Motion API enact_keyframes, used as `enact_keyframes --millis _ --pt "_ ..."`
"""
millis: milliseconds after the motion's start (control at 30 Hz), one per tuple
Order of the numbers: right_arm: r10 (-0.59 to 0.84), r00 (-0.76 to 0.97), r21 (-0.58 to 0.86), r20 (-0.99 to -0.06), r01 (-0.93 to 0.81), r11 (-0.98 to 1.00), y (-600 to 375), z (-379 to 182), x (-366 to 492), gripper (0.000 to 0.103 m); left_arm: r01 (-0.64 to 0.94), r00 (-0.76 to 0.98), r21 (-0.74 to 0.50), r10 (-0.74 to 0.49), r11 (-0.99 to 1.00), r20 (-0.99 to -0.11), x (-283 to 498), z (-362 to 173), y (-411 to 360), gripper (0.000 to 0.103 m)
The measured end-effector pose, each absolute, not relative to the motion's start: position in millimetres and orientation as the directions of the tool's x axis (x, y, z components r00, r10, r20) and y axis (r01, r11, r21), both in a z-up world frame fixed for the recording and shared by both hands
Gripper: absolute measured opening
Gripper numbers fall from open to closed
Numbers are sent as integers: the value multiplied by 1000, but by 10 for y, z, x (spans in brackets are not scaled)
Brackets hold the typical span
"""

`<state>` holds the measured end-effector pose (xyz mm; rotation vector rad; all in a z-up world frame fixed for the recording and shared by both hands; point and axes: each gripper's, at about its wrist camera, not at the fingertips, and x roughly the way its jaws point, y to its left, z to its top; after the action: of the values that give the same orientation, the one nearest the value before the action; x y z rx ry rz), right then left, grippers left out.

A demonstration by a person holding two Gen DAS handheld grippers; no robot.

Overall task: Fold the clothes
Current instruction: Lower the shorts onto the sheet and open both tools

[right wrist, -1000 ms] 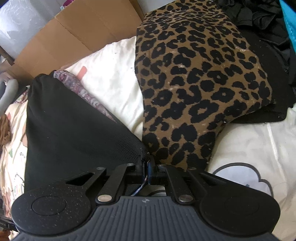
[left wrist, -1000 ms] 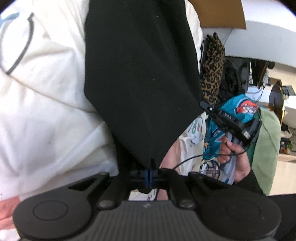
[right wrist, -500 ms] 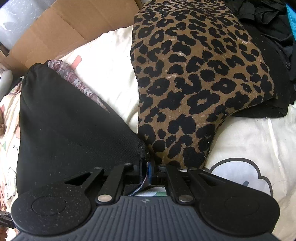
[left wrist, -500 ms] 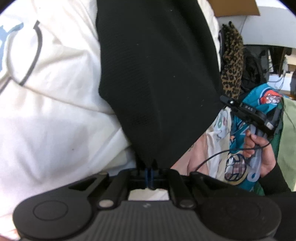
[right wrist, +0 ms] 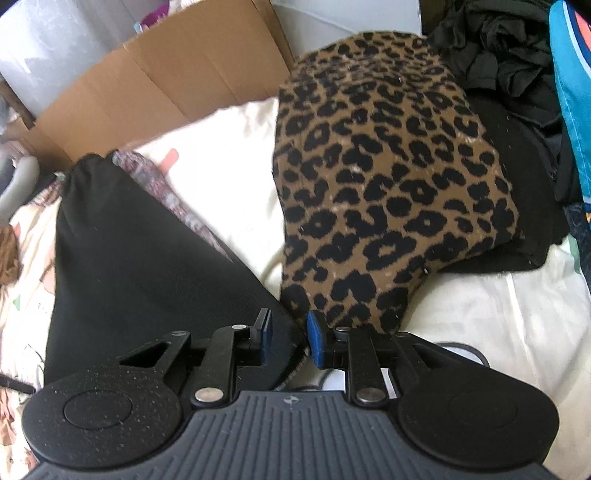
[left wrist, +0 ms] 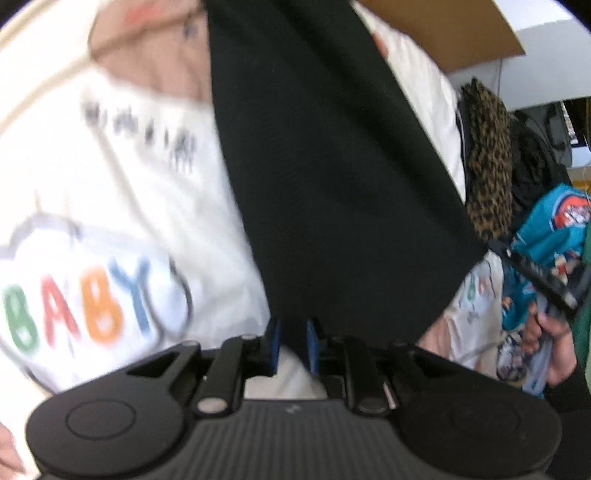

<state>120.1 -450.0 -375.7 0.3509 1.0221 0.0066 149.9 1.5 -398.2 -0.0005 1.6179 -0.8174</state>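
While both grippers sit at the near corners of the black garment (left wrist: 332,177), their jaws are opening. In the left wrist view the left gripper (left wrist: 292,345) has its blue pads parted with the garment's pointed corner running down between them; the pads stand a little clear of the cloth, though whether one of them grazes it cannot be told from this blurred frame. From that corner the black garment widens and stretches away up the picture, its long axis running from the gripper toward the cardboard box (left wrist: 439,33) at the far edge. It lies on a white sheet (left wrist: 110,192) printed with the coloured letters BABY.

In the right wrist view the right gripper (right wrist: 289,341) is released as well, its pads visibly apart, with the other near corner of the black garment (right wrist: 147,266) lying between and under them. Here the garment spreads to the left and away, its far end rounded off near the box (right wrist: 166,77). Just to the right, a leopard-print garment (right wrist: 388,199) lies folded, its near tip touching the black corner beside the right pad. Behind it sits a heap of dark clothes (right wrist: 498,51).

The person's right hand (left wrist: 550,339) grasps the other gripper's handle at the left view's right edge.
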Motion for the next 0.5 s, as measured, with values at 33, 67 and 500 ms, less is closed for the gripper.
enact_keyframes --millis 33,67,500 --pt "172 534 294 -828 152 944 -4492 -3747 1211 23 448 -220 -491 -440 747 -871 1567 -3929 -54 15" --pt "176 541 298 -823 147 943 -4485 -3736 1221 23 458 -201 -482 -442 747 -875 1636 -3875 -122 15" --pt "242 605 392 -758 126 911 -4442 -3681 1436 23 482 61 -392 -476 784 -877 2738 -3123 -1063 15"
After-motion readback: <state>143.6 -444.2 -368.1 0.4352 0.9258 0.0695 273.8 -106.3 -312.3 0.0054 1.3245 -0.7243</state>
